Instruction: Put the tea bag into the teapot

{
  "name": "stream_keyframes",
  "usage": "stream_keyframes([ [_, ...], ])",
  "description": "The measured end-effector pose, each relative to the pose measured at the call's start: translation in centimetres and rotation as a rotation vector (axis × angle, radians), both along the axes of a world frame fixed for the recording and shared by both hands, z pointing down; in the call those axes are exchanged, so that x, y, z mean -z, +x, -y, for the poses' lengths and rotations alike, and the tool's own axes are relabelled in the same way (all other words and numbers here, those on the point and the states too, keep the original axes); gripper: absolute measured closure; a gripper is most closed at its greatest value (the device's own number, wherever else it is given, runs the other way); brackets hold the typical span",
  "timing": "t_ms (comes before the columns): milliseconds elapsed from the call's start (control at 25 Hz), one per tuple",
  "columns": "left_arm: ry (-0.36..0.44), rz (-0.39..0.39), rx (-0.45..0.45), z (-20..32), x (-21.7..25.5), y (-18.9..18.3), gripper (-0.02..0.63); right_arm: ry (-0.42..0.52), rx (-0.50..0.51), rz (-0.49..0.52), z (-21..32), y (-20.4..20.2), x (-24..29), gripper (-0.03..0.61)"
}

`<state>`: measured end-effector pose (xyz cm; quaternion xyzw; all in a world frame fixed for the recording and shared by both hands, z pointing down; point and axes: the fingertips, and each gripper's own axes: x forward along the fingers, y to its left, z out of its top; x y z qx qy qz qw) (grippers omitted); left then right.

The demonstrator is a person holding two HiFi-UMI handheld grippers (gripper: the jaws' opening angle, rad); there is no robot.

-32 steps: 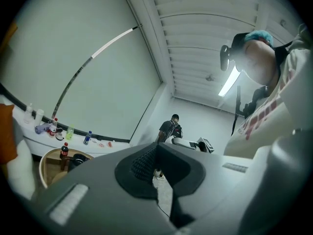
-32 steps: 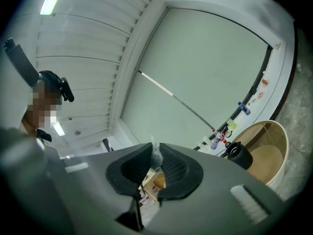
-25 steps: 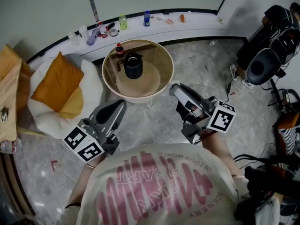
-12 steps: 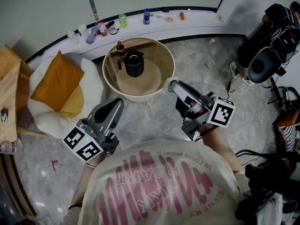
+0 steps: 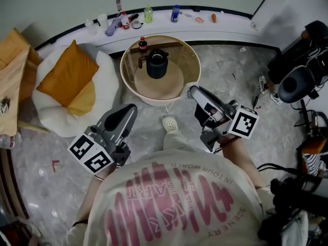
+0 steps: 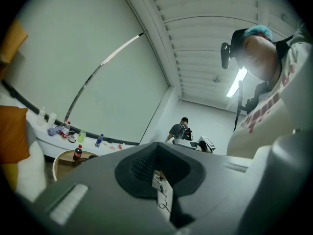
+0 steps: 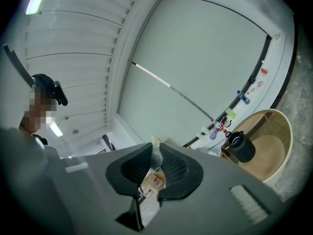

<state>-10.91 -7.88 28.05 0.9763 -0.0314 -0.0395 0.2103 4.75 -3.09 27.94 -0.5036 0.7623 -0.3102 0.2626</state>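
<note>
A black teapot point(image 5: 157, 64) stands with its lid off on a round glass-topped table point(image 5: 190, 60), beside a small cola bottle point(image 5: 143, 45). My right gripper point(image 5: 192, 90) hovers above the floor just off the table's near right rim, shut on a tea bag. The right gripper view shows the tea bag point(image 7: 150, 179), a printed packet with a crinkled clear top, pinched between the pads; the teapot point(image 7: 240, 146) lies ahead to the right. My left gripper point(image 5: 130, 110) hangs lower left of the table, jaws together with nothing between them; the left gripper point(image 6: 155, 153) points toward the far wall.
A white beanbag with an orange cushion point(image 5: 70, 80) sits left of the table. Several bottles point(image 5: 148, 13) line the curved wall ledge behind. A shoe point(image 5: 169, 123) steps forward on the marble floor. Black equipment and cables point(image 5: 300, 76) crowd the right side.
The view has shifted toward the table, which now sits closer and more to the right. A foot has stepped forward between the grippers. Both grippers keep their grip and pose.
</note>
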Motion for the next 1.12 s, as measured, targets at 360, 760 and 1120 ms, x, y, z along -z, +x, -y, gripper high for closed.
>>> stream_keyframes([
  [360, 0.028, 0.005, 0.111, 1.1, -0.9, -0.6, 0.604, 0.049, 0.090, 0.014, 2.6, 0.7, -0.5, 0.531],
  [760, -0.018, 0.060, 0.190, 8.3, -1.2, 4.0, 0.604, 0.017, 0.138, 0.057, 11.8, 7.0, -1.6, 0.531],
  [1120, -0.138, 0.116, 0.333, 14.5, -3.9, 7.2, 0.604, -0.080, 0.196, 0.069, 19.7, 12.3, -6.1, 0.531],
])
